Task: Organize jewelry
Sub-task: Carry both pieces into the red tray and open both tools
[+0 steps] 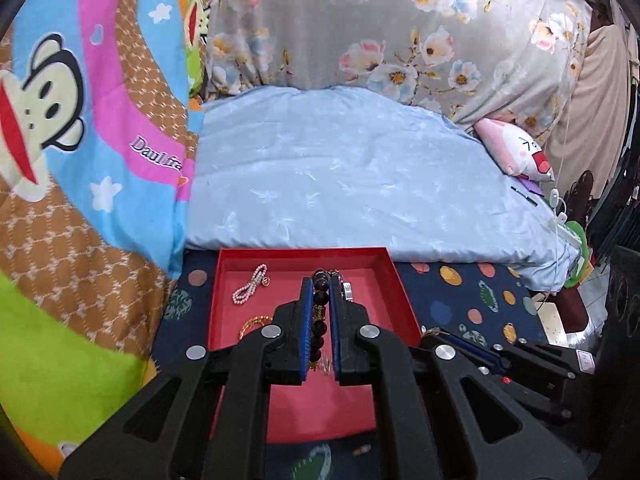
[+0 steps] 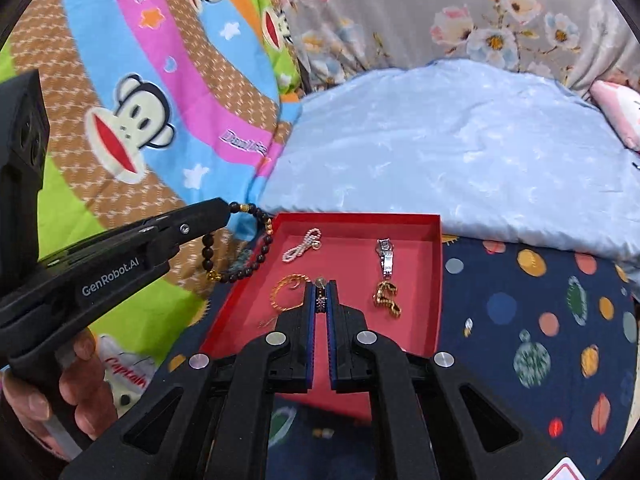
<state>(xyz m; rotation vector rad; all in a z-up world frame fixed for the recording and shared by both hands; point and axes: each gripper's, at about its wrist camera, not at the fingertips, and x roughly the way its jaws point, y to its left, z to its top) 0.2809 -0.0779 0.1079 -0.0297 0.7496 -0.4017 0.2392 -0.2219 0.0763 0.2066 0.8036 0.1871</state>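
Left wrist view shows your left gripper [image 1: 320,312] pinching the limp, light bead bracelet [image 1: 321,300]; keep hold on the beads. Your right gripper [image 2: 320,300] fingers pinch a small charm [image 2: 319,298] over the tray [image 2: 434,280].

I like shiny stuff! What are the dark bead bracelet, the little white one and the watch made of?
Dark bead bracelet, held in the left claw: glossy dark round beads, maybe polished wood or stone, with a few gold-colored spacers. White bracelet in the red tray: tiny pearly beads, real or plastic I cannot tell. Watch: silvery metal links that glint.
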